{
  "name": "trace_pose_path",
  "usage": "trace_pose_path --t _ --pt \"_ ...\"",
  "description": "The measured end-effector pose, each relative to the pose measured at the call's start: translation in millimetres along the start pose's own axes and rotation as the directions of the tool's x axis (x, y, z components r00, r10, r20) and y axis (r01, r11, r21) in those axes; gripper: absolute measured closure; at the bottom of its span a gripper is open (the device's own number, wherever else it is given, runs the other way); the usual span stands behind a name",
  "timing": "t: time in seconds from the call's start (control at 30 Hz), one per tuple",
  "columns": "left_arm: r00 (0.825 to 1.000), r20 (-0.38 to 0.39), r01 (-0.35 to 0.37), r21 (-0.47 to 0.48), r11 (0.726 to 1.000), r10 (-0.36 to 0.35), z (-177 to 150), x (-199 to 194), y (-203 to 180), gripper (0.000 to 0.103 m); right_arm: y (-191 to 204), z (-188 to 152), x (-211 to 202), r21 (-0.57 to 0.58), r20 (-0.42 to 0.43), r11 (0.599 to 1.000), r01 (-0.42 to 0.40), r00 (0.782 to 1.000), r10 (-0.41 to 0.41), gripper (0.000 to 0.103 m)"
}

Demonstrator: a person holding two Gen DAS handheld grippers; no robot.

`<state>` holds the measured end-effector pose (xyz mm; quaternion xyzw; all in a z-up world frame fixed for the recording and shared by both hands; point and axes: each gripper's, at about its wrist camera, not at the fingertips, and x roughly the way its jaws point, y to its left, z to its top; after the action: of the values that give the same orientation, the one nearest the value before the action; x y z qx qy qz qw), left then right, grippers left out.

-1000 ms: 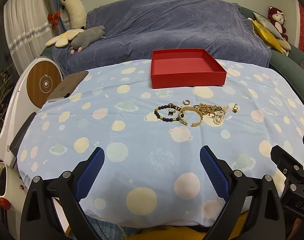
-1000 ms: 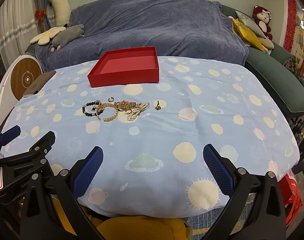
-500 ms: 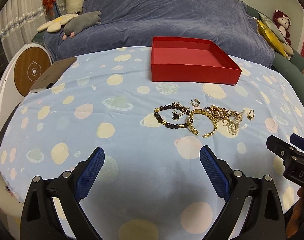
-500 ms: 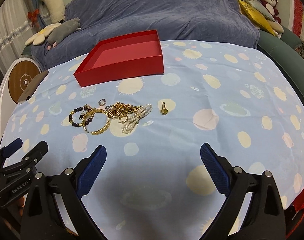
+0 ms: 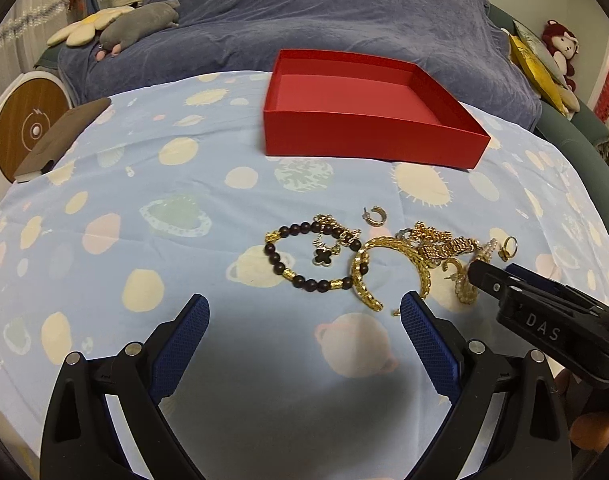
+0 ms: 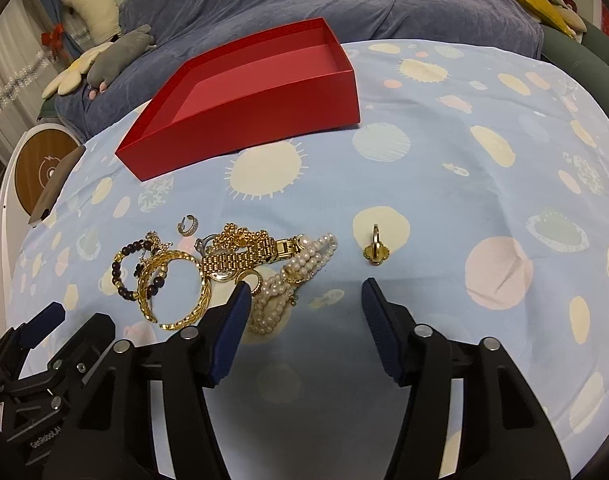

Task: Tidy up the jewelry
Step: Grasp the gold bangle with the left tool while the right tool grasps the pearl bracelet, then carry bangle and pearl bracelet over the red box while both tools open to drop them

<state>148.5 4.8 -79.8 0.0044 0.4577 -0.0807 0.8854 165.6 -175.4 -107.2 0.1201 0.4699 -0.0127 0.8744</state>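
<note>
- The jewelry lies in a loose heap on the worktop (image 5: pixel 152 184), which is covered with a pale blue cloth printed with planets, on the near side of the red box (image 5: pixel 368 136); the box is open-topped with nothing in it.
- The heap's long axis runs left to right across both views, roughly parallel to the box's near wall.
- From its left end: a dark bead bracelet (image 5: pixel 304 258) with a black clover charm, a gold chain bangle (image 6: pixel 176 284) overlapping it, a gold watch (image 6: pixel 244 260) whose band runs along the heap, then a pearl strand (image 6: pixel 292 280) slanting down to the left.
- A small hoop earring (image 5: pixel 374 216) lies apart, just behind the heap toward the box.
- A gold ring (image 6: pixel 375 248) stands on edge to the right of the heap, clear of the pearls.
- The left claw (image 5: pixel 304 332) is spread wide over bare cloth, nothing between its blue pads (image 5: pixel 182 340); the bracelet lies just beyond them.
- The right claw (image 6: pixel 304 312) is closing, about half-open, with only cloth between its fingers; its left fingertip overlaps the pearls in view, and the ring sits just beyond the right one.
- The left view shows the right claw's black tip across the heap's right end, hiding most of the pearls; the right view shows the pearls and watch plainly.
- The right view shows the left claw at its lower left corner.
</note>
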Motion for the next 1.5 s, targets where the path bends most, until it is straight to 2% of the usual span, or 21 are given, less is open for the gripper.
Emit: trace_pose_path --t 0.03,0.13,0.2,0.27,0.43,0.47,0.53,0.63,0.87,1.17,1.37,1.5 --pt "1.000 0.000 0.004 0.007 1.000 -0.004 2 3 -3 0.009 1 0 1 -0.007 0.007 1.000 0.006 1.000 -0.005 0.057" --pt "1.000 -0.002 0.012 0.030 0.999 -0.012 7 14 -11 0.013 4 1 3 -0.038 0.023 0.999 0.032 0.999 -0.031 0.072" --pt "1.000 -0.013 0.022 0.042 0.999 -0.022 10 22 -15 0.026 4 1 2 -0.045 0.029 0.999 0.030 0.999 -0.029 0.079" --pt "0.999 -0.031 0.029 0.045 0.999 -0.028 11 31 -17 0.033 2 -1 0 -0.050 0.033 0.998 0.030 0.999 -0.029 0.086" --pt "0.999 -0.032 0.034 0.044 0.998 -0.033 9 37 -16 0.053 -6 -8 -8 -0.046 0.031 0.998 0.032 0.999 -0.031 0.087" --pt "0.999 -0.029 0.036 0.043 0.998 -0.035 9 37 -15 0.061 -8 -9 -10 -0.043 0.029 0.999 0.030 0.999 -0.028 0.087" --pt "0.998 -0.030 0.063 0.031 0.998 -0.062 10 35 -13 0.069 -10 -12 -13 -0.036 0.028 0.999 0.026 0.999 -0.025 0.087" --pt "0.995 -0.028 0.093 0.017 0.996 -0.092 11 30 -10 0.099 -11 -15 -19 -0.033 0.031 0.999 0.020 0.999 -0.019 0.087" --pt "0.994 -0.025 0.106 0.004 0.994 -0.106 5 16 -8 0.101 -11 -18 -37 -0.035 0.045 0.999 0.011 0.999 -0.009 0.087" --pt "0.991 0.027 0.129 -0.015 0.992 -0.128 5 -35 3 0.101 -5 -17 -78 -0.070 0.096 0.997 -0.033 0.995 0.039 0.087" --pt "0.986 0.075 0.150 0.006 0.989 -0.150 35 -57 3 0.101 -3 9 -98 -0.083 0.123 0.991 -0.108 0.985 0.118 0.087" --pt "0.981 0.108 0.161 0.026 0.987 -0.163 72 -53 -1 0.101 3 50 -96 -0.118 0.150 0.985 -0.125 0.978 0.142 0.087"
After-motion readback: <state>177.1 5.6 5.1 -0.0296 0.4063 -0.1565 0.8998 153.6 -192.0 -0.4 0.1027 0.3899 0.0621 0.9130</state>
